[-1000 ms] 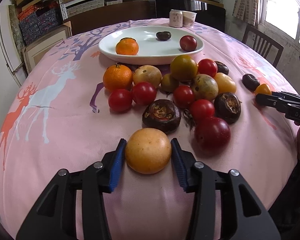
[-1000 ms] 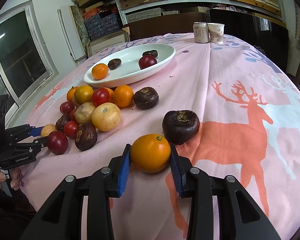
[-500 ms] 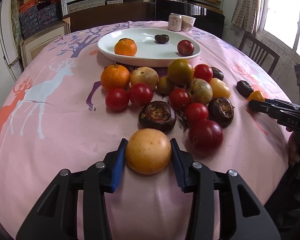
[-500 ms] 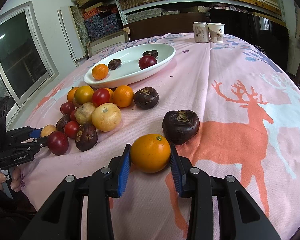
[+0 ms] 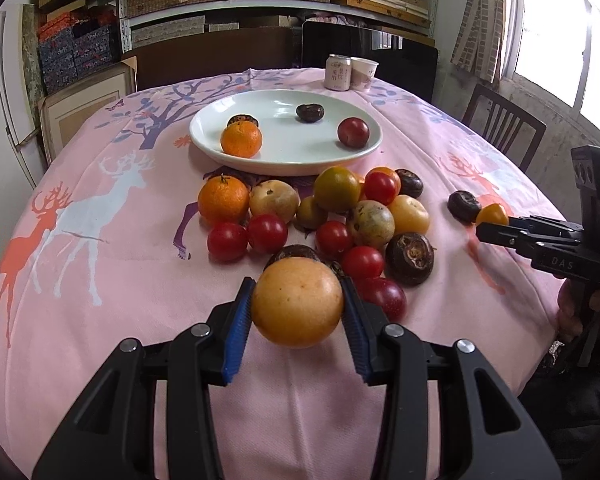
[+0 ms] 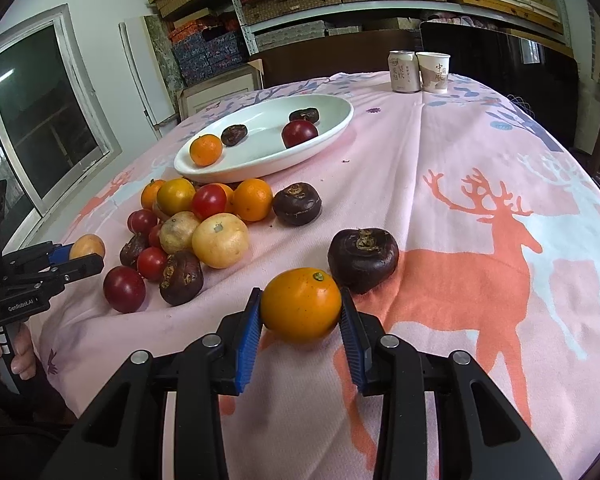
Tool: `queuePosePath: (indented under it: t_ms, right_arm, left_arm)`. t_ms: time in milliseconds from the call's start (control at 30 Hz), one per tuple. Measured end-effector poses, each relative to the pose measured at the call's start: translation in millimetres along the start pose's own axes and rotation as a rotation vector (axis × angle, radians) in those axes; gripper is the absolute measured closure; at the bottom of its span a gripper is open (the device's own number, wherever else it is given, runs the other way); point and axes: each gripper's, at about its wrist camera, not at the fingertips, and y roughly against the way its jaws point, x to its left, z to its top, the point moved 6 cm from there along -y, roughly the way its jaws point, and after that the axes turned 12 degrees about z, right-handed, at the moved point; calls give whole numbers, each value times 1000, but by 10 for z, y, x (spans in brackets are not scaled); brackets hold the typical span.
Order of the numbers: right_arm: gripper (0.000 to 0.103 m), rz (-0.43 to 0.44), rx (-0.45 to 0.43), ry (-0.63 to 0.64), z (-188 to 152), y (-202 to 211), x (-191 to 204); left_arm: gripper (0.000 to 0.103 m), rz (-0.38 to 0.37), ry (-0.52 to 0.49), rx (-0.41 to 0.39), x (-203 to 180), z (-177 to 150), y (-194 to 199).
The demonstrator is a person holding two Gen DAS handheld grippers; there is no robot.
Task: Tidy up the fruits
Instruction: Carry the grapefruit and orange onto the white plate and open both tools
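My left gripper (image 5: pixel 297 282) is shut on a pale yellow-orange round fruit (image 5: pixel 297 302) and holds it just above the pink tablecloth, in front of the fruit pile (image 5: pixel 332 208). My right gripper (image 6: pixel 300 294) is shut on a small orange (image 6: pixel 300 308) that rests on the cloth beside a dark water chestnut (image 6: pixel 363 258). Behind the pile stands the white oval plate (image 5: pixel 284 160), which holds a mandarin (image 5: pixel 241 139), two dark chestnuts and a dark red fruit (image 5: pixel 353 132). The pile mixes red tomatoes, oranges, yellowish fruits and dark chestnuts.
A drink can (image 5: pixel 338 73) and a paper cup (image 5: pixel 363 74) stand at the table's far edge. A dark wooden chair (image 5: pixel 500 128) is at the right side of the table. Shelves of boxes fill the back wall. A person's hand (image 6: pixel 18 354) grips the left tool's handle.
The left gripper's pads closed onto the yellow-orange fruit and raised it off the cloth. The right gripper and its orange stayed put.
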Motion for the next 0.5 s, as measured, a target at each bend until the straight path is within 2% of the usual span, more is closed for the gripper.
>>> queuePosePath:
  t_ms: [133,267,400,500]
  right_arm:
    - [65,13,-68,34,335,252,109]
    - [65,-10,-130,61,752,372,152]
    - [65,-30,-177,99,1166,306,176]
    - [65,-36,-189,120,1457,85,205]
  left_arm:
    - [61,-6,-9,-33,25,259,35]
    - [61,-17,-29,-64,-21,623,-10]
    - [61,-60,-34,-73,-120,1022,-196]
    - [61,-68,-35,-44,-160,1259,-505]
